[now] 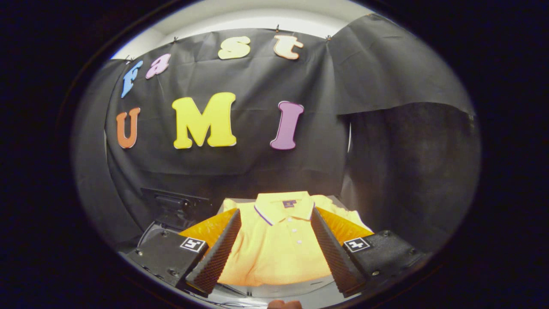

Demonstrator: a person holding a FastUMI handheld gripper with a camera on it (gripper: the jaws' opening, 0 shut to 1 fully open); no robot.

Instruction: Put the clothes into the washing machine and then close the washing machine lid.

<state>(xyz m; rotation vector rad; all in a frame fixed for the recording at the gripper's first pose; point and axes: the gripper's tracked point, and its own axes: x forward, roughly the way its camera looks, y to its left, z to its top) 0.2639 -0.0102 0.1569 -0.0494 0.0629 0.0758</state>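
Folded yellow polo shirt with a striped collar [279, 240] lies flat between the claw [274, 253] fingers, which are spread wide apart, gripping nothing.

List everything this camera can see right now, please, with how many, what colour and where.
Polo shirt: one, yellow, folded flat, collar away from the camera, lying between and beyond the open jaws.
Surface under the shirt: one, pale, showing at the shirt's near hem.
Dark machine part: one, black, beyond the left finger; cannot tell what it is.
Booth wall: black cloth, behind everything.
Gripper: one, jaws wide open, a finger over each side of the shirt, not pressing it.
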